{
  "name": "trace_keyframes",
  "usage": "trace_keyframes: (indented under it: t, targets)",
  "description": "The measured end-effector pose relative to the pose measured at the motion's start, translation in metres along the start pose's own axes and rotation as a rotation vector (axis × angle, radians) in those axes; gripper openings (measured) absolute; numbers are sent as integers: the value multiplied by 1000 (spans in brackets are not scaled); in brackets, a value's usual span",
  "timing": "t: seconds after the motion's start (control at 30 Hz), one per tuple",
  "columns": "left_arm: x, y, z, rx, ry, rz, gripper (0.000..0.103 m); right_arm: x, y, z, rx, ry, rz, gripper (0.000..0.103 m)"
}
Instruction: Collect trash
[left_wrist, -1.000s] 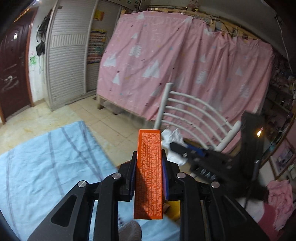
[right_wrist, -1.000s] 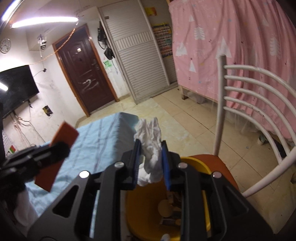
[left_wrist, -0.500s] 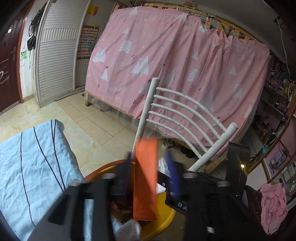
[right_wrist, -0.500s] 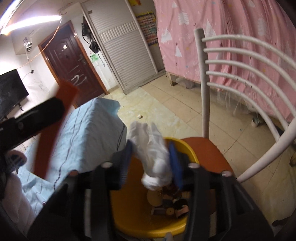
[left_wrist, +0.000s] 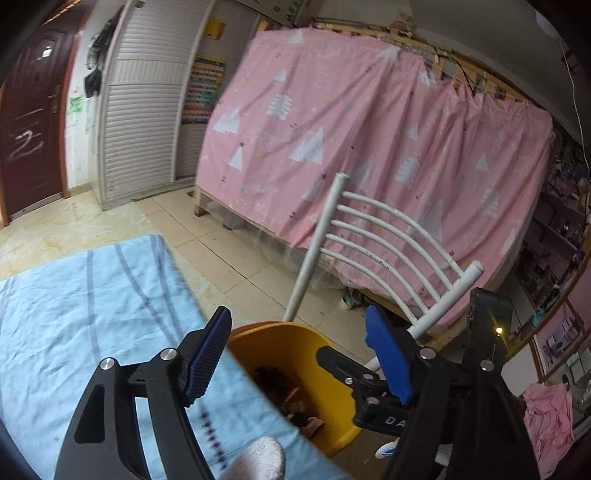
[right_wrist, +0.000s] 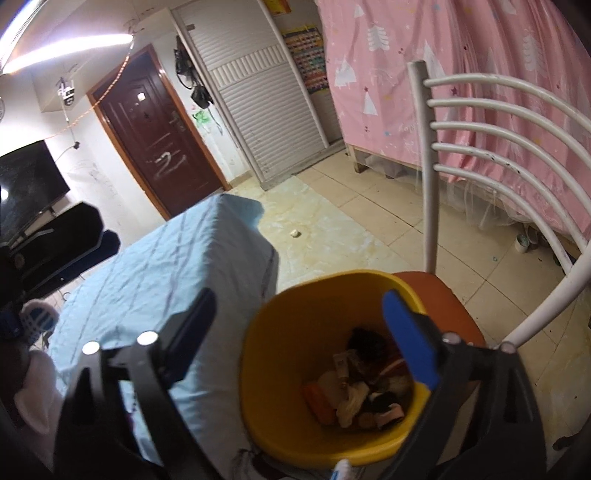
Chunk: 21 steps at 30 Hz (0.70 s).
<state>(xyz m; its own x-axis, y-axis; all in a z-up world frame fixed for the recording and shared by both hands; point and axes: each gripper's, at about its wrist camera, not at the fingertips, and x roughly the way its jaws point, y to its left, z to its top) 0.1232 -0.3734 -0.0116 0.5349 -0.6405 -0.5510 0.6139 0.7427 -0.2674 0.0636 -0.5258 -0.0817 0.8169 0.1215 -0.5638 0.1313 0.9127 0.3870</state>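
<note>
My left gripper (left_wrist: 295, 354) hangs over the near edge of the blue cloth (left_wrist: 92, 306), its jaws apart and opening, with nothing between the blue pads (left_wrist: 207, 350). Through the gap shows the yellow bin (left_wrist: 291, 343), which stands on the orange seat (right_wrist: 443, 306) of the white chair (left_wrist: 388, 251). A gloved fingertip (left_wrist: 258, 459) shows at the lower edge of the left view.

To the right, my right gripper (right_wrist: 295, 332) sits directly above the bin mouth (right_wrist: 273, 325), jaws wide and opening, likewise empty. In the right view the left gripper body (right_wrist: 55, 243) shows as a dark shape at the far left, above the cloth.

The trash (right_wrist: 358, 391) lies in the bottom of the bin: an orange box, white crumpled paper, and darker scraps and wrappers, not all of which I can identify. I judge that both loads of this round are delivered, since both sets of jaws are bare and both kinds of item lie in the bin.

Remaining: the cloth as far as either view shows carries no loose trash. One small pale lump (right_wrist: 294, 233) lies on the floor tiles (right_wrist: 351, 229) beyond the cloth's far corner; whether it counts as trash I cannot tell. If it does, one pickup is left; otherwise the task looks nearly finished.
</note>
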Motion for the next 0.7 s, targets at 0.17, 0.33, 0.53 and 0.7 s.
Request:
trace_keyframes:
  t: [0.17,0.33,0.53,0.7]
  targets:
    - [-37,21,-4,-20,-63,71,74,-8,26,3,-34,-33,10,97]
    - [-75,48,-11,-46,-112,151,82,-11,62,3,-90,-50,26,97]
    - [-118,81,-19,-55,-157,268,83,-6,105,-4,-160,-49,67,97]
    - [-150,106,-27,-64,-178,383,83,0,143,-11,-210,-39,113,97]
